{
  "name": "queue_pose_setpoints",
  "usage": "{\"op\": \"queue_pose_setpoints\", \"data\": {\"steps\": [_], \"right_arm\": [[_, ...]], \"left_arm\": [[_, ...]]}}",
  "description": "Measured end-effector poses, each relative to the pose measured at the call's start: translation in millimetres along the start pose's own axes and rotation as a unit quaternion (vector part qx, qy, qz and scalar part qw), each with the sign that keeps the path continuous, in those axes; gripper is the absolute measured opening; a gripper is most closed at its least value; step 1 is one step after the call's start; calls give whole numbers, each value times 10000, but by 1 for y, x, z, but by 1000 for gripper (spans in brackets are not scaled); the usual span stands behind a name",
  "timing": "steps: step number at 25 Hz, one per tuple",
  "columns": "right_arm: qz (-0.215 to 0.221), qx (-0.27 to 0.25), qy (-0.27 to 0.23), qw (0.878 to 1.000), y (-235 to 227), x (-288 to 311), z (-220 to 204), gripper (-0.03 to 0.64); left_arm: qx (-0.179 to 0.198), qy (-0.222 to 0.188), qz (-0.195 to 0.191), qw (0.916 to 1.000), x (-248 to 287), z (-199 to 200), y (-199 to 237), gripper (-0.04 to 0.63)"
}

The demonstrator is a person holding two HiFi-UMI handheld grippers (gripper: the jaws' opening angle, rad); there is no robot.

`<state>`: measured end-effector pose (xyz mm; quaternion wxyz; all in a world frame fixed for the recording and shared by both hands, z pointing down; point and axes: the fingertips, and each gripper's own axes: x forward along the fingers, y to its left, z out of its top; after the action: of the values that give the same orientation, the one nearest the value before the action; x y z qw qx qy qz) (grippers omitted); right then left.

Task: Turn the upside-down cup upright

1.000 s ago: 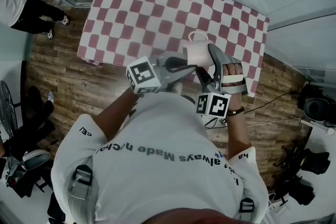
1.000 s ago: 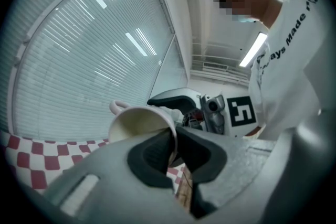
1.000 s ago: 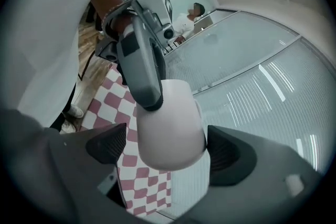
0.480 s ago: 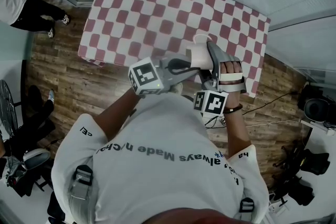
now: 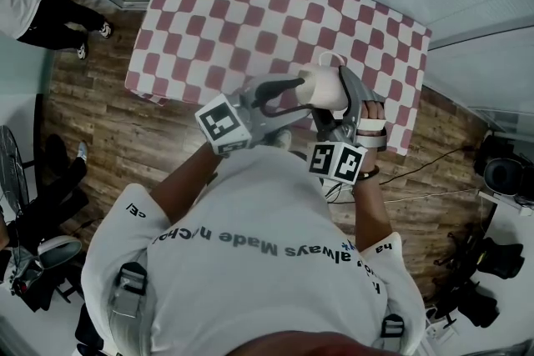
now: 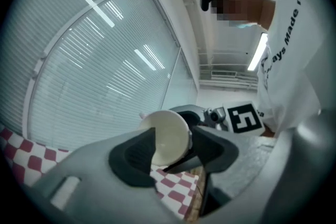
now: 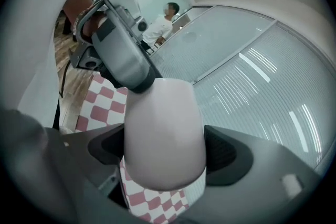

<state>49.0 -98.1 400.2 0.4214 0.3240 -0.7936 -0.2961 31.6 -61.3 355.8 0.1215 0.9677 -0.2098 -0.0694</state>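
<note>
A white cup (image 5: 321, 87) is held in the air over the near edge of the red-and-white checkered table (image 5: 250, 21), lying roughly on its side with its handle (image 5: 332, 57) pointing away. My right gripper (image 5: 332, 96) is shut on its body; the right gripper view shows the cup (image 7: 163, 134) filling the gap of that gripper (image 7: 164, 157), a dark pad on each side. My left gripper (image 5: 304, 94) reaches in from the left at the cup's end. Its jaws are opening: in the left gripper view the round end of the cup (image 6: 168, 136) sits just past the spread left gripper (image 6: 173, 149).
The table stands on a wooden floor against a wall of white blinds. A person (image 5: 25, 4) stands at the upper left, and a person (image 7: 165, 21) shows behind in the right gripper view. Cables and dark gear (image 5: 492, 171) lie on the floor at the right.
The left gripper's jaws have spread apart at the cup's end. The cup has shifted slightly right and turned in the right gripper, which has stayed closed on it.
</note>
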Motion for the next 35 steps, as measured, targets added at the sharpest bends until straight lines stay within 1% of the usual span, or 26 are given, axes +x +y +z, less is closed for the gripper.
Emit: {"op": "queue_pose_setpoints", "data": {"steps": [3, 5, 8, 10, 14, 17, 19, 22, 25, 26, 27, 29, 35], "right_arm": [[-66, 613, -227, 9978, -1, -1, 4, 446], [-74, 1050, -381, 9937, -1, -2, 6, 446], [-40, 1763, -670, 9820, -3, -4, 12, 446], [0, 2261, -875, 9702, -4, -6, 15, 446], [30, 3115, -1294, 9414, -7, -11, 20, 446], [-29, 3700, -1880, 9098, -16, -16, 30, 445], [80, 4029, -2236, 8875, -17, -20, 34, 446], [409, 4271, -2670, 8629, -10, -25, 38, 446], [610, 4546, -3086, 8333, -6, -28, 42, 445], [648, 4608, -3132, 8279, -5, -28, 42, 445], [668, 4641, -3141, 8255, -4, -27, 42, 445], [675, 4644, -3113, 8263, -1, -26, 40, 445], [798, 4471, -2869, 8435, 12, -17, 33, 448]], "left_arm": [[39, -184, 227, 9996, -5, 5, 8, 265], [34, -240, 244, 9994, -4, 8, 11, 300], [64, -338, 160, 9993, -3, 15, 8, 331], [131, -415, 128, 9990, -1, 21, 6, 343], [250, -535, 156, 9981, -1, 33, 3, 367], [275, -551, 197, 9979, -1, 37, 5, 382], [297, -501, 151, 9982, 0, 36, 4, 387], [410, -430, 9, 9982, 2, 36, -3, 388], [513, -372, -113, 9979, 6, 37, -9, 388], [530, -336, -134, 9979, 7, 37, -10, 387], [541, -304, -148, 9980, 8, 36, -12, 381], [551, -249, -169, 9980, 9, 33, -13, 357], [572, -17, -177, 9982, 8, 18, -9, 354]]}}
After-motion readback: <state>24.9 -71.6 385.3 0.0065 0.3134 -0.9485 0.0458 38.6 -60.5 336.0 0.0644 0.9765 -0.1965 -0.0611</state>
